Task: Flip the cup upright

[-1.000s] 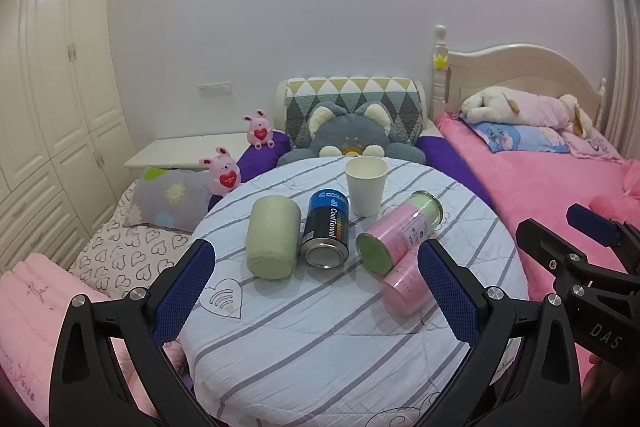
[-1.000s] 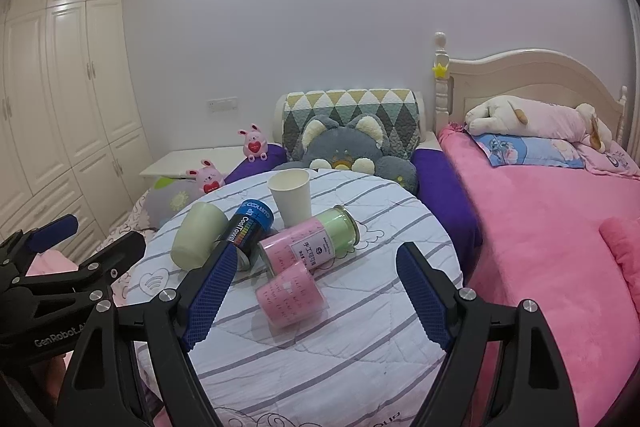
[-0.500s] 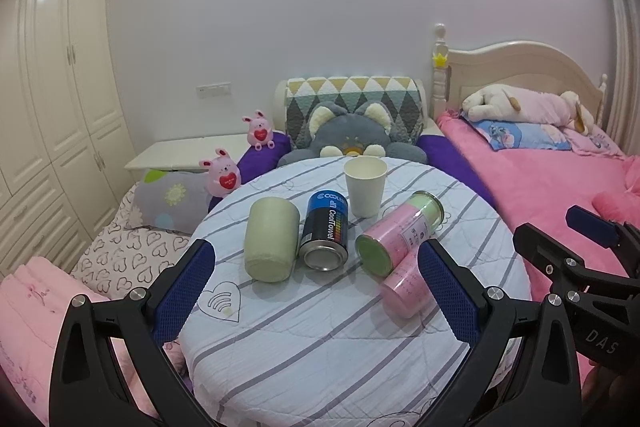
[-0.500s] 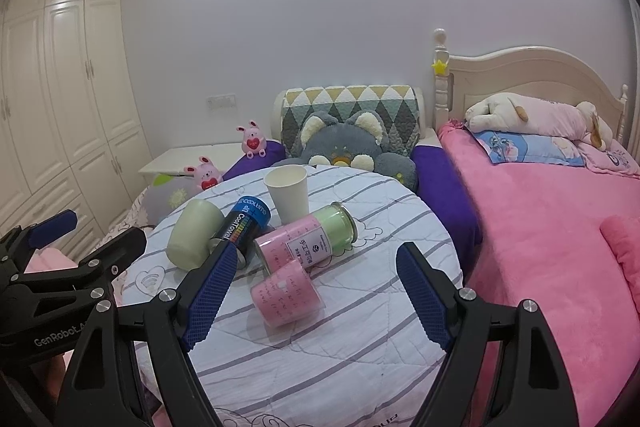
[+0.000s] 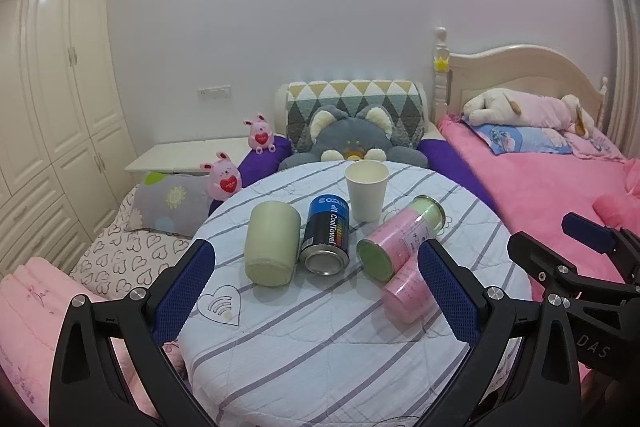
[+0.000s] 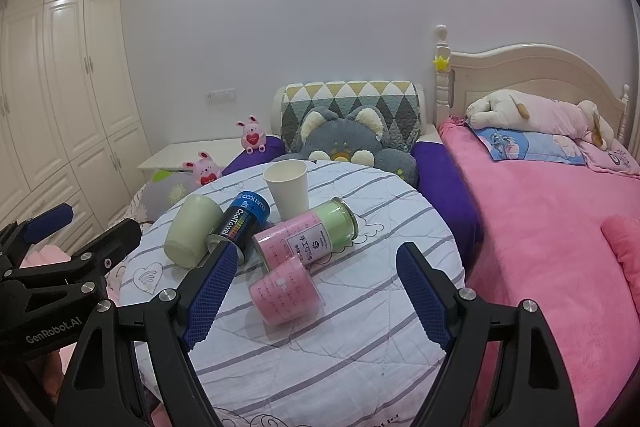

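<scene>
White paper cup [image 5: 366, 191] upright, mouth up — pink cup [image 6: 285, 291] on side.

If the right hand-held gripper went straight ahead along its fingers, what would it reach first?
Most likely the pink cup lying on its side, centred between the open right hand-held gripper's fingers; depth is hard to judge.

Matt paper cup [image 5: 367, 190]; glossy metal can [image 5: 326, 234]; quilted cloth table cover [image 5: 320, 347]; fleecy pink blanket [image 6: 552, 227]; textured blue rubbery gripper pads [image 6: 210, 293]; glossy painted wardrobe [image 5: 52, 87].
</scene>
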